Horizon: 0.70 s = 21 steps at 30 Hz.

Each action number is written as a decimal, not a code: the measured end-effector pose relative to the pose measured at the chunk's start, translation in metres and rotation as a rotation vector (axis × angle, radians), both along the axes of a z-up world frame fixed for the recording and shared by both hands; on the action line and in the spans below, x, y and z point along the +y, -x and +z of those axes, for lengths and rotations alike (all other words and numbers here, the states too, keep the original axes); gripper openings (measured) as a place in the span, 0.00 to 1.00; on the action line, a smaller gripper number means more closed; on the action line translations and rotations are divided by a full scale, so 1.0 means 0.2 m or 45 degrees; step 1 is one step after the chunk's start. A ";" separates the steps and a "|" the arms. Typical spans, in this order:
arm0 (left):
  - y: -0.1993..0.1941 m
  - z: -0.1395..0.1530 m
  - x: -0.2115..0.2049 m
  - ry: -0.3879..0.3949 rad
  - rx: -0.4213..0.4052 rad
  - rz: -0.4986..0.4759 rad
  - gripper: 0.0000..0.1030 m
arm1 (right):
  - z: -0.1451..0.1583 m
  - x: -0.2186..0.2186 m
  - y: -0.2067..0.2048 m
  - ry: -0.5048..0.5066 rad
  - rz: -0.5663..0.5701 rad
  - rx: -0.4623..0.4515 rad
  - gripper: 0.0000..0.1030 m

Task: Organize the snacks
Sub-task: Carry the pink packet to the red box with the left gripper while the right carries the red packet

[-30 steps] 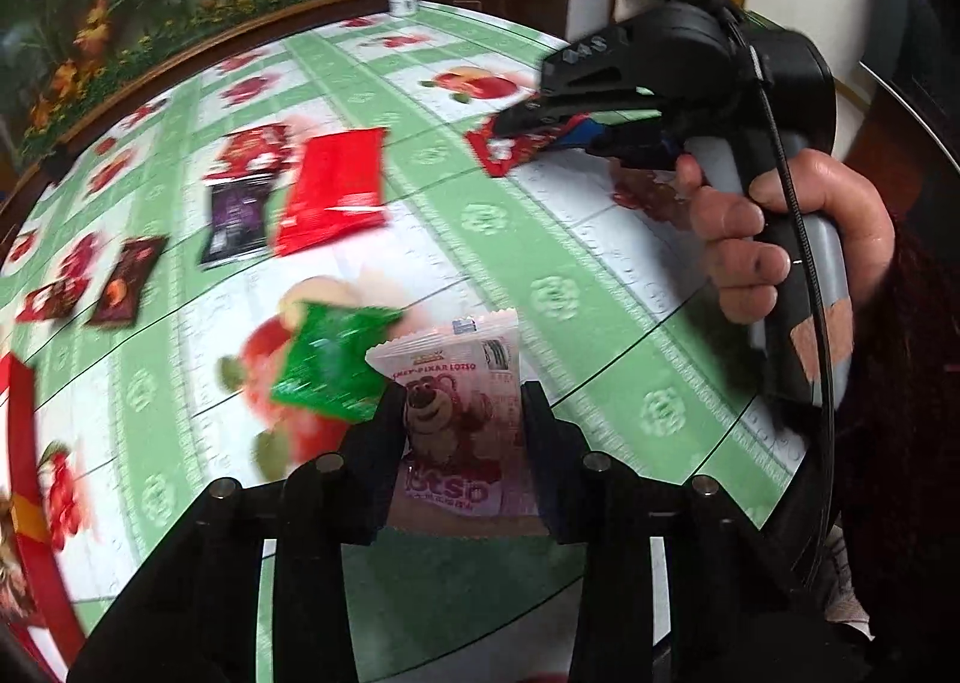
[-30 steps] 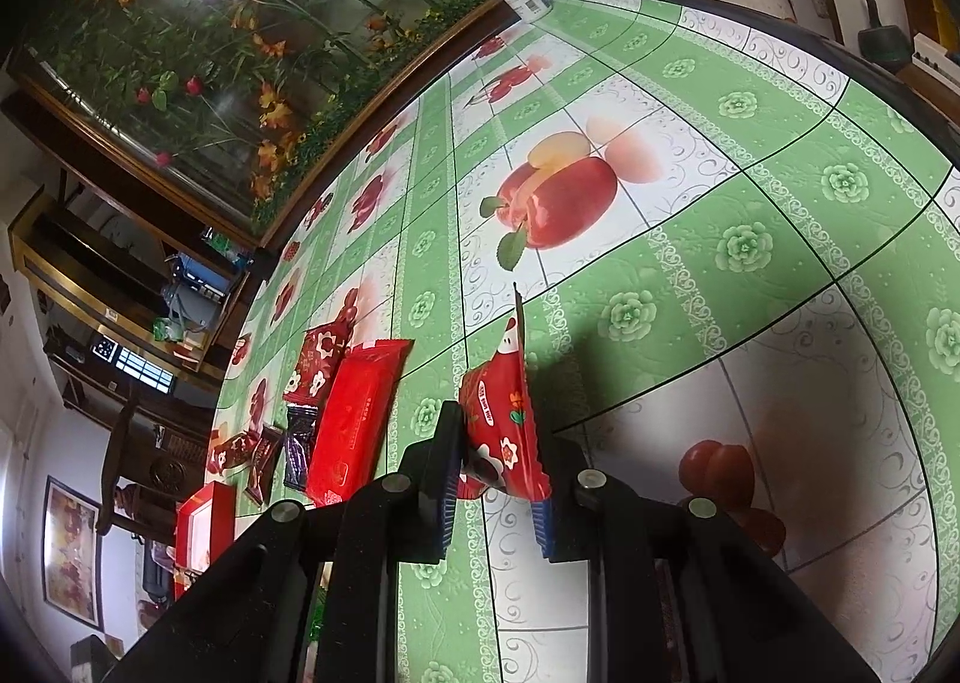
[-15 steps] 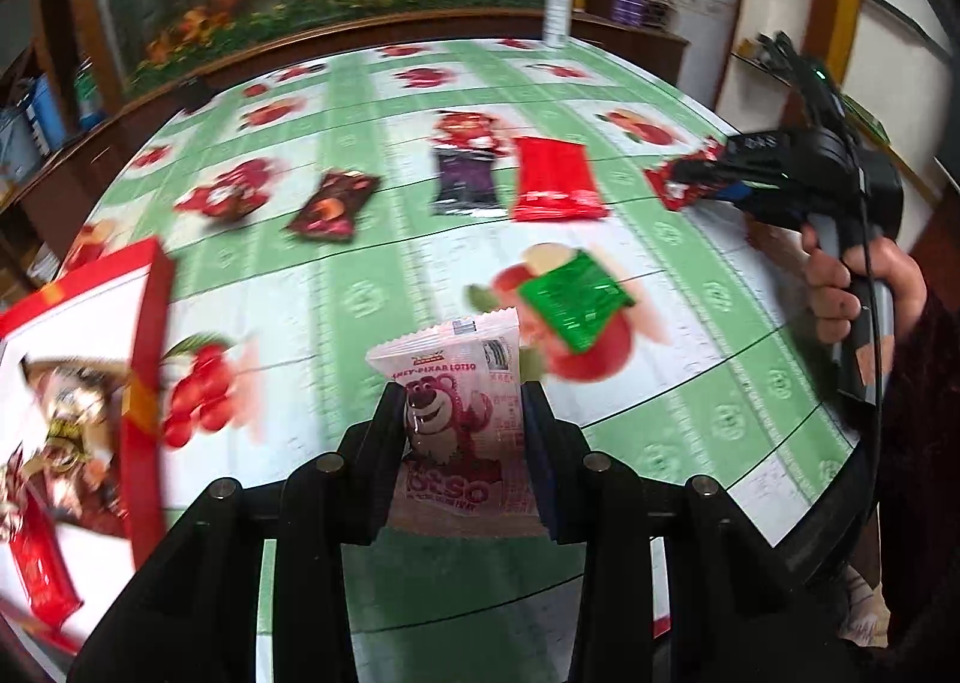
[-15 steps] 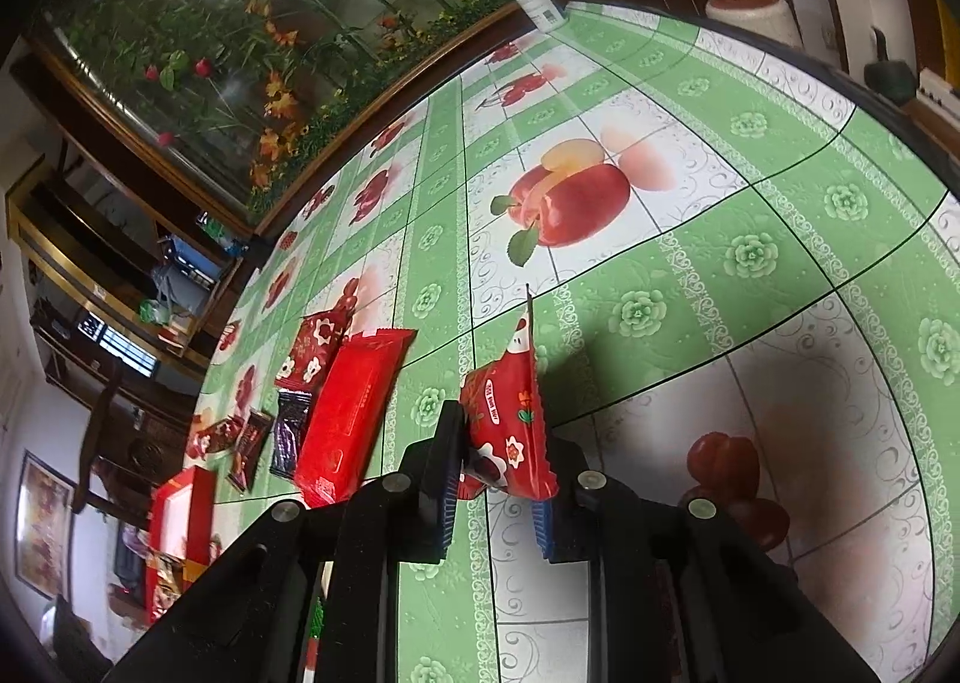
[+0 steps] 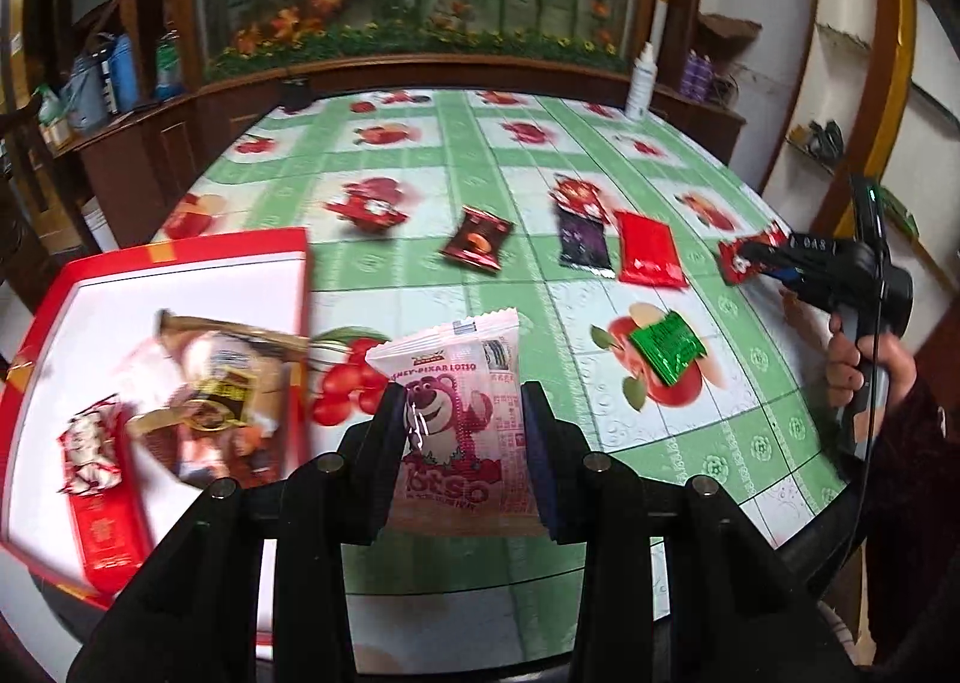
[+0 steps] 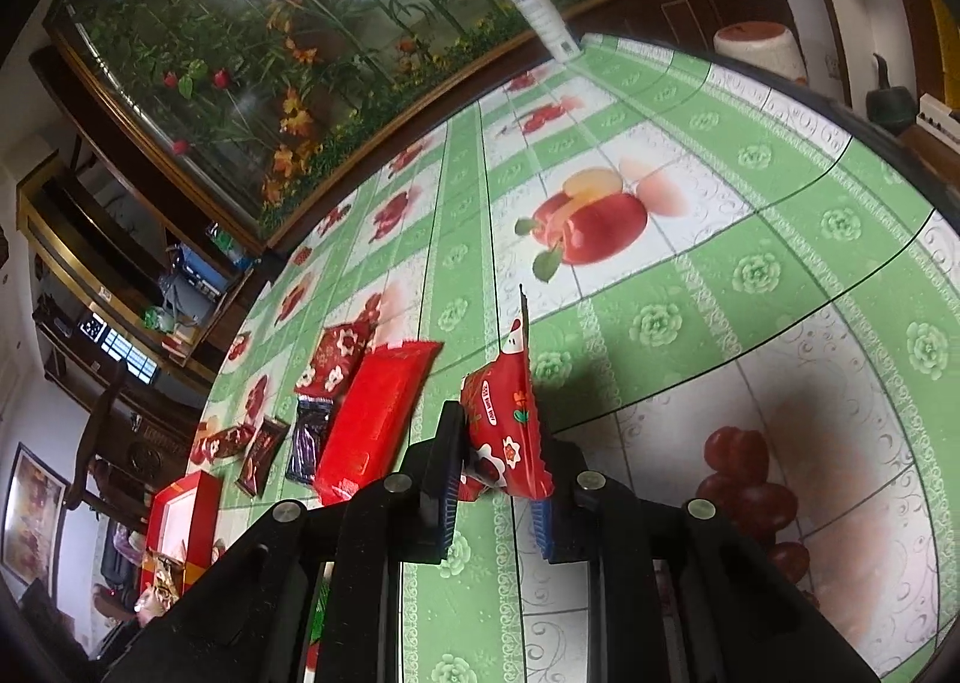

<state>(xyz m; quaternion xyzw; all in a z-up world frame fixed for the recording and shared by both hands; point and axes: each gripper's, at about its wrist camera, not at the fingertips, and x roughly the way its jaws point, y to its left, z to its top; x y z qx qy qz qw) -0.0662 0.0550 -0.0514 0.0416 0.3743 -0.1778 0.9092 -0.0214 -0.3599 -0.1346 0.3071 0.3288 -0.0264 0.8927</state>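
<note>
My left gripper (image 5: 465,413) is shut on a pink Lotso bear snack packet (image 5: 459,419), held above the table's near edge, just right of a red box (image 5: 120,287) with a white inside that holds several snacks. My right gripper (image 6: 495,443) is shut on a small red packet (image 6: 507,425) with white flowers, held edge-up above the green tablecloth; it also shows in the left wrist view (image 5: 744,260) at the far right. On the table lie a green packet (image 5: 666,347), a long red packet (image 5: 648,257), a purple packet (image 5: 579,242) and a brown packet (image 5: 477,245).
A white spray bottle (image 5: 639,83) stands at the table's far edge. A wooden cabinet with a flower panel runs behind the table. Another red patterned packet (image 6: 336,356) lies beyond the long red one. The table edge curves close on the right.
My left gripper has swung left with the Lotso packet, bringing the red box into view. My right gripper has stayed nearly still with its red packet.
</note>
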 end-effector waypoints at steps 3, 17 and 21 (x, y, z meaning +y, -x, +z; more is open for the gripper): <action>0.00 0.05 0.09 0.026 -0.024 0.049 0.34 | 0.01 -0.01 0.01 0.004 -0.025 -0.020 0.20; -0.03 0.08 0.64 0.056 -0.083 0.334 0.34 | 0.08 0.11 0.08 -0.027 -0.008 -0.162 0.20; -0.03 0.06 0.72 0.053 -0.068 0.377 0.34 | 0.14 0.32 0.08 -0.039 0.142 -0.276 0.19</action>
